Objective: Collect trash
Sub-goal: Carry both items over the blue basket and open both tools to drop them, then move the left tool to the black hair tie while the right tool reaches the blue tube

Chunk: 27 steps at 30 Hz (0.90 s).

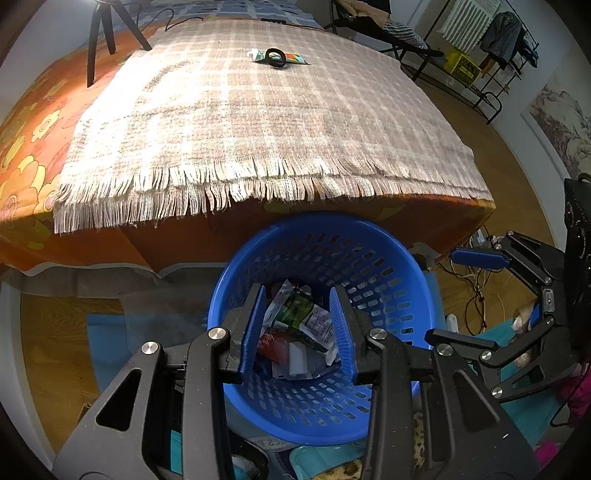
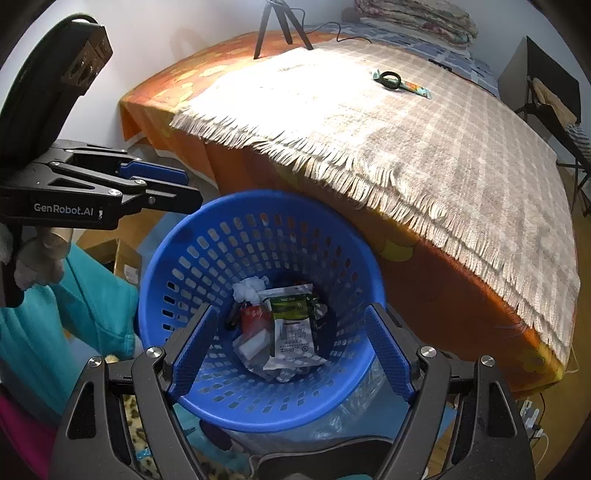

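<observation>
A blue perforated basket (image 1: 391,266) stands on the floor by the bed's foot and holds several wrappers (image 1: 303,325); it also shows in the right wrist view (image 2: 207,240) with a green-and-white packet (image 2: 291,325) on top. My left gripper (image 1: 297,325) hovers open and empty over the basket. My right gripper (image 2: 288,343) is open wide and empty above it. A wrapper (image 1: 291,58) with a black ring (image 1: 275,58) on it lies far back on the plaid blanket; both show in the right wrist view, wrapper (image 2: 413,86) and ring (image 2: 390,79).
The fringed plaid blanket (image 1: 258,122) covers an orange flowered bed (image 1: 26,147). A black tripod (image 1: 105,33) stands at the bed's back left. A clothes rack (image 1: 480,55) and a chair stand at right. Cables and cloth items lie on the wooden floor around the basket.
</observation>
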{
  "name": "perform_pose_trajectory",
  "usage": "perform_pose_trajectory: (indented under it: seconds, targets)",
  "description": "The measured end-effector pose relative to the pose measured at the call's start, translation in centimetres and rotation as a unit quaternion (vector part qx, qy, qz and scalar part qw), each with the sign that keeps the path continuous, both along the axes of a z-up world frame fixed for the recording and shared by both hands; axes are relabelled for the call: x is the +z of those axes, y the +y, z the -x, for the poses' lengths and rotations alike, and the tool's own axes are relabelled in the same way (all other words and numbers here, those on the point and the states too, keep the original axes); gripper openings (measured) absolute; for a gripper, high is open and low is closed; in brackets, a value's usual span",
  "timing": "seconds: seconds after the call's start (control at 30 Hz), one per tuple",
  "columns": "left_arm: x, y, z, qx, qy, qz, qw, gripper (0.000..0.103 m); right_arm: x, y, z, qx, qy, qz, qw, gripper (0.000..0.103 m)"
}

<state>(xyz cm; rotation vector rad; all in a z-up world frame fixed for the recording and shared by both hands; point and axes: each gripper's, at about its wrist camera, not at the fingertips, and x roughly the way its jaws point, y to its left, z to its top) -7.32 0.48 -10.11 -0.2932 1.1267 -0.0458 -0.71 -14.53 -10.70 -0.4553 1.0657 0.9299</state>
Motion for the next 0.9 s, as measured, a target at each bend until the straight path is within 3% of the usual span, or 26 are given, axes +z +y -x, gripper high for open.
perform_pose_trajectory:
  seconds: [0.07,0.5,0.6,0.9]
  targets:
    - [0.1,0.0,-0.2,0.001,-0.003,0.001,1.0,0.052,0.2,0.0,-0.1,-0.002,-0.003,-0.001,1.0,0.082]
    - [1.0,0.4,-2.5,0.002,-0.007,0.008,0.9999,0.052,0.6,-0.2,-1.5,-0.021,-0.034,0.016,0.999,0.082]
    - [1.4,0.6,-3.3,0.004,-0.01,0.012,0.9999,0.052,0.7,-0.2,-2.2,-0.021,-0.022,0.006,1.0,0.082]
    - [3.2,1.5,-6.8,0.006,-0.028,0.003,0.9996,0.052,2.5,0.0,-5.4,-0.031,-0.048,-0.007,0.998,0.082]
